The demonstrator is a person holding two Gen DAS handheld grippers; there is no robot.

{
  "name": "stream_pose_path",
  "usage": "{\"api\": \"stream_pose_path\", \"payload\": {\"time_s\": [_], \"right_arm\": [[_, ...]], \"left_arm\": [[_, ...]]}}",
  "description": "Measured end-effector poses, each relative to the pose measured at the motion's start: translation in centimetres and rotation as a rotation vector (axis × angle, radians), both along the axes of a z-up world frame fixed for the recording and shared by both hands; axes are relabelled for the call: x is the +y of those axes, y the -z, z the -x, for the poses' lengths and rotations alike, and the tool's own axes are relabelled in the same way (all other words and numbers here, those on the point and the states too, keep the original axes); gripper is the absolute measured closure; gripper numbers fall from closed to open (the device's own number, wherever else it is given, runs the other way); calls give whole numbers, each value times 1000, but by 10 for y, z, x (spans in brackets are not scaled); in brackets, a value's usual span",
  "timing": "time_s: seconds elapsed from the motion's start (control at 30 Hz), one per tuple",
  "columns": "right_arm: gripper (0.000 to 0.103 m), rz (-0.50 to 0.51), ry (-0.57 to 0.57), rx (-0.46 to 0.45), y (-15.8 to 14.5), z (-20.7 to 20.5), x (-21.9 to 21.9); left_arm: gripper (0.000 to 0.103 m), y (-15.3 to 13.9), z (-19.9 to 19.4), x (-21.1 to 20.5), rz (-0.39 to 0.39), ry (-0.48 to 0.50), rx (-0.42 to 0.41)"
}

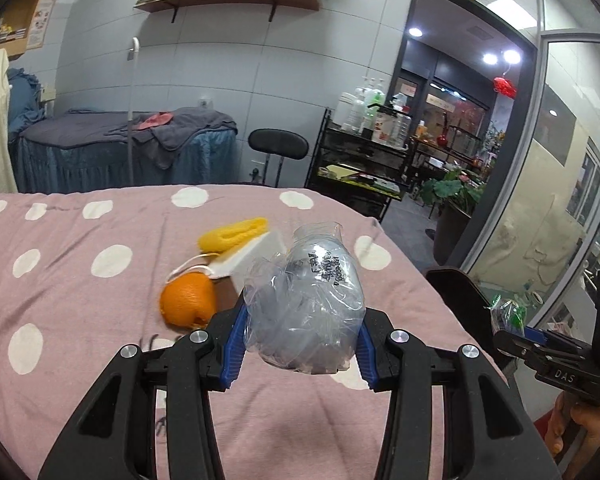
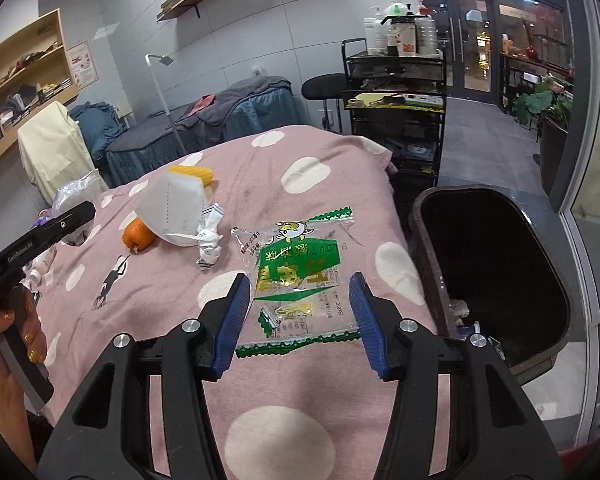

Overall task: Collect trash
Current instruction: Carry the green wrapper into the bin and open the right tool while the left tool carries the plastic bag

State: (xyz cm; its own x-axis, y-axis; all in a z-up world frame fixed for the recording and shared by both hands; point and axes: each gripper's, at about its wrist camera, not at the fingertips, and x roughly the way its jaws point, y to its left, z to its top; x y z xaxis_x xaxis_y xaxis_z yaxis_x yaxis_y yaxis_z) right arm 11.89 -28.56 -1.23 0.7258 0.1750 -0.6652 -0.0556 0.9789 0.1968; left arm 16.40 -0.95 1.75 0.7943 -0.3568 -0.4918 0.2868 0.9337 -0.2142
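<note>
on pink dotted bedspread (image 2: 172,292), orange (image 2: 138,234), mask (image 2: 172,208), dark bin (image 2: 492,264) beside

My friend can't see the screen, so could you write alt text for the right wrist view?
Black tongs with blue pads hold a clear and green snack wrapper above a pink polka-dot bedspread. An open dark bin stands at the right. Further back lie a white face mask and an orange peel.
</note>
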Motion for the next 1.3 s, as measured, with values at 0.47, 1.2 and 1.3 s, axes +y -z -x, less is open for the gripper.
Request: {"api": "stream_pose_path", "payload": {"time_s": [0.47, 1.2, 1.3], "right_arm": [[51, 75, 237, 5, 12, -5, -101], [49, 35, 406, 196, 98, -53, -186], [31, 51, 419, 195, 102, -51, -187]], "left_arm": [[59, 2, 3, -99, -10, 252, 1], [59, 7, 3, -179, -11, 443, 53], [59, 9, 1, -186, -14, 454, 64]]}}
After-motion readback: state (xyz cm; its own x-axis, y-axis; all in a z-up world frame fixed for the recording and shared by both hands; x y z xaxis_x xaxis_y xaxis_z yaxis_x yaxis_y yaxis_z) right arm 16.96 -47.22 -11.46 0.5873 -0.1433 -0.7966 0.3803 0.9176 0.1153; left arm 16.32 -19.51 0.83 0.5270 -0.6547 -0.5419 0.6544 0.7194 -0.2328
